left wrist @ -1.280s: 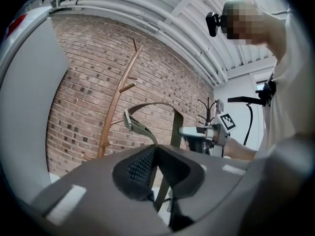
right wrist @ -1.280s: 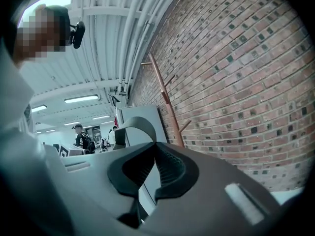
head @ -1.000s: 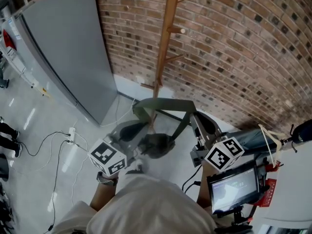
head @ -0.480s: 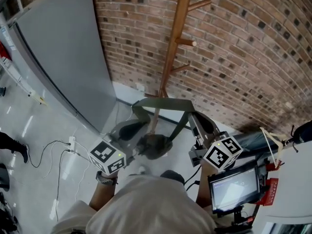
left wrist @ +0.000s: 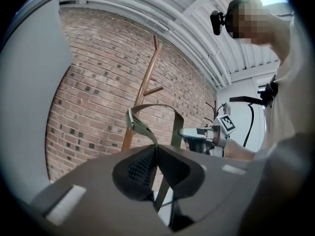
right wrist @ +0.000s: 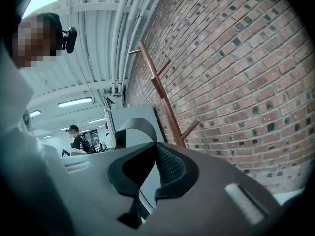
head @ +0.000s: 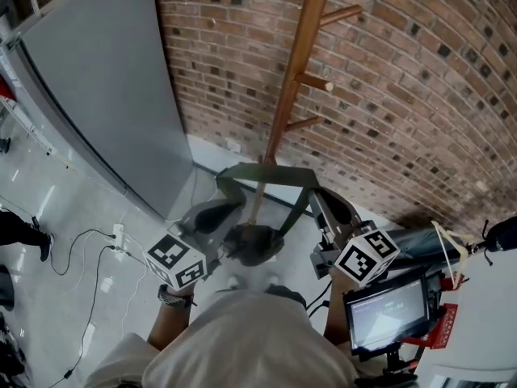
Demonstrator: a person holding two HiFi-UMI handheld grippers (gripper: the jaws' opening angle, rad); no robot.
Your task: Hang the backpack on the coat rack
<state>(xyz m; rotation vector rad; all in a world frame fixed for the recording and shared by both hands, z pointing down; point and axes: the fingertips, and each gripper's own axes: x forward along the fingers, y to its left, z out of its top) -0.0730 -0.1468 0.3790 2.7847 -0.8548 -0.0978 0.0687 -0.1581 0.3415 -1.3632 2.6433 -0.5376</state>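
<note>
Head view: holding backpack (head: pixel 254 245) up by backpack strap (head: pixel 271 173), stretched between left hand-held gripper (head: pixel 222 204) and right hand-held gripper (head: pixel 317 194), near coat rack (head: pixel 295 75).
Left gripper view: clamped on backpack strap.
Right gripper view: likewise clamped on backpack strap; coat rack beyond, against brick wall (right wrist: pixel 246 82).

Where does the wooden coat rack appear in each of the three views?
Head view: coat rack at top centre, its pole leaning up to the right.
Left gripper view: centre, a slanting pole whose lower part passes behind the strap.
Right gripper view: left of centre, slanting down to the right.
Shared landmark: the brick wall, directly behind the rack in every view.
</note>
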